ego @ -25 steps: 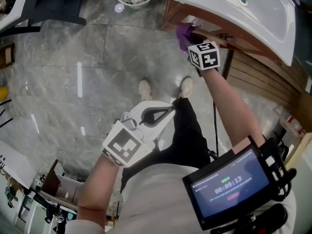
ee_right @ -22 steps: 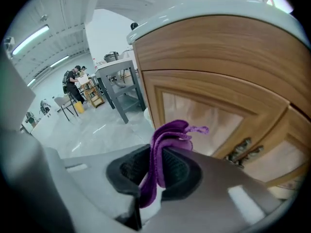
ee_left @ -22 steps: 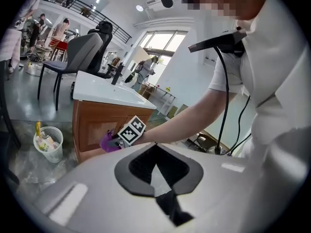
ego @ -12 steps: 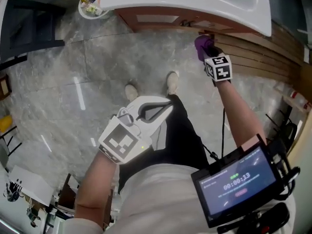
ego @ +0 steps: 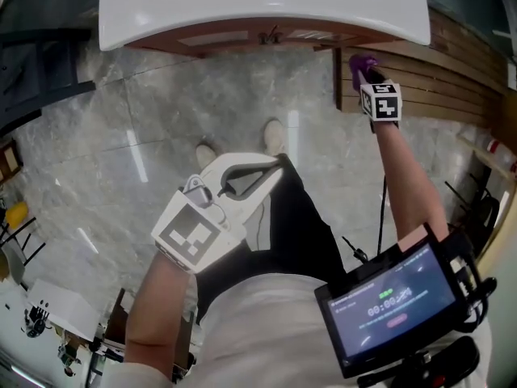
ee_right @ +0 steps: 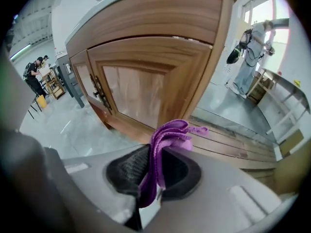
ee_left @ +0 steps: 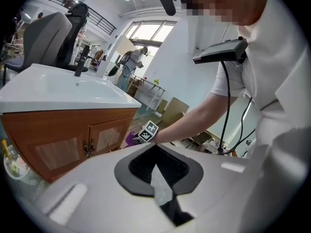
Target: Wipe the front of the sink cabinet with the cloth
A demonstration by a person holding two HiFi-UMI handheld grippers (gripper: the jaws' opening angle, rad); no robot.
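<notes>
The sink cabinet (ego: 242, 39) is brown wood under a white basin (ego: 258, 10). My right gripper (ego: 368, 74) is shut on a purple cloth (ego: 360, 61) and holds it at the cabinet's right front corner. In the right gripper view the cloth (ee_right: 167, 140) bunches out of the right gripper (ee_right: 154, 171), just short of the panelled cabinet door (ee_right: 146, 86) and corner post (ee_right: 211, 57). My left gripper (ego: 275, 168) hangs low by my leg, shut on nothing. The left gripper view shows the cabinet (ee_left: 73, 135) and the cloth (ee_left: 130, 139) from the side.
A slatted wooden wall (ego: 452, 87) runs right of the cabinet. My shoes (ego: 273, 136) stand on the grey marble floor (ego: 121, 136) before it. A bowl of rubbish (ee_left: 14, 164) sits at the cabinet's left. People stand far off (ee_right: 34, 74).
The right gripper has carried the cloth along the cabinet front to its right corner. My head has turned to face the sink squarely. The left gripper has barely moved.
</notes>
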